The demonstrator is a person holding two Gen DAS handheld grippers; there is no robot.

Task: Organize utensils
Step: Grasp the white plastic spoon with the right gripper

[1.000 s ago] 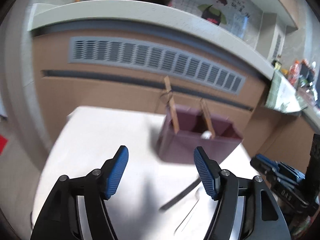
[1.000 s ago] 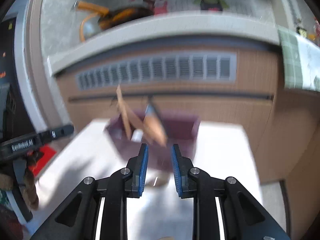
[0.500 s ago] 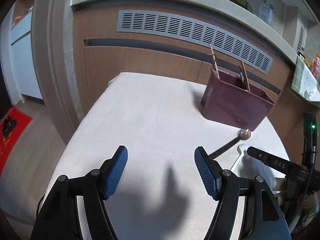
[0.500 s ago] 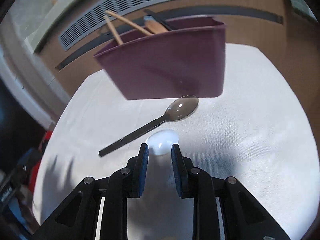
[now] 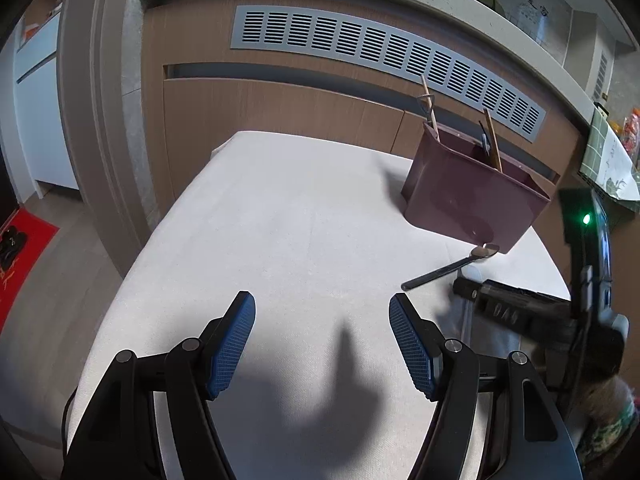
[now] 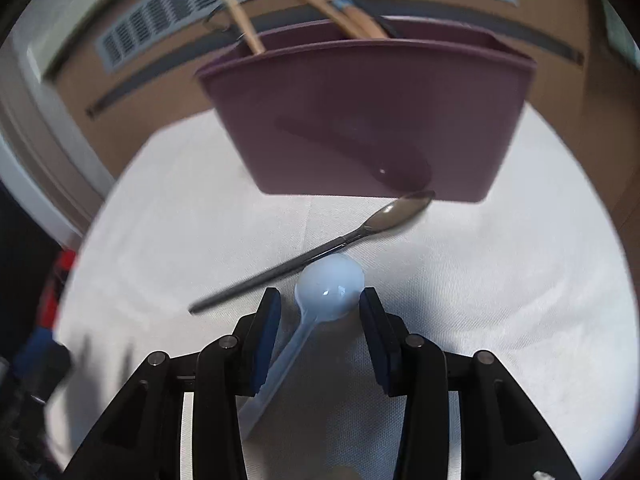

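Observation:
A maroon utensil holder (image 6: 368,120) stands on the white table (image 6: 500,300) with wooden sticks (image 6: 244,28) and a dark utensil leaning in it. In front of it a dark metal spoon (image 6: 320,252) lies slantwise. A white plastic spoon (image 6: 330,288) lies just nearer, its bowl between the pads of my right gripper (image 6: 320,304). Those jaws are opening and do not press on the spoon. My left gripper (image 5: 322,312) hangs open over bare table, left of the holder (image 5: 472,204) and the metal spoon (image 5: 452,266). The right gripper (image 5: 466,296) reaches in from the right.
A brown cabinet front with a grey vent grille (image 5: 380,52) rises behind the table under a pale counter. The table's left edge (image 5: 132,276) drops to a floor with a red mat (image 5: 24,240). A patterned sleeve (image 5: 608,432) shows at the right.
The right gripper has come down close to the table, and its jaws have widened around the white spoon's bowl. The left gripper sank and drew back at first, then stayed still and open.

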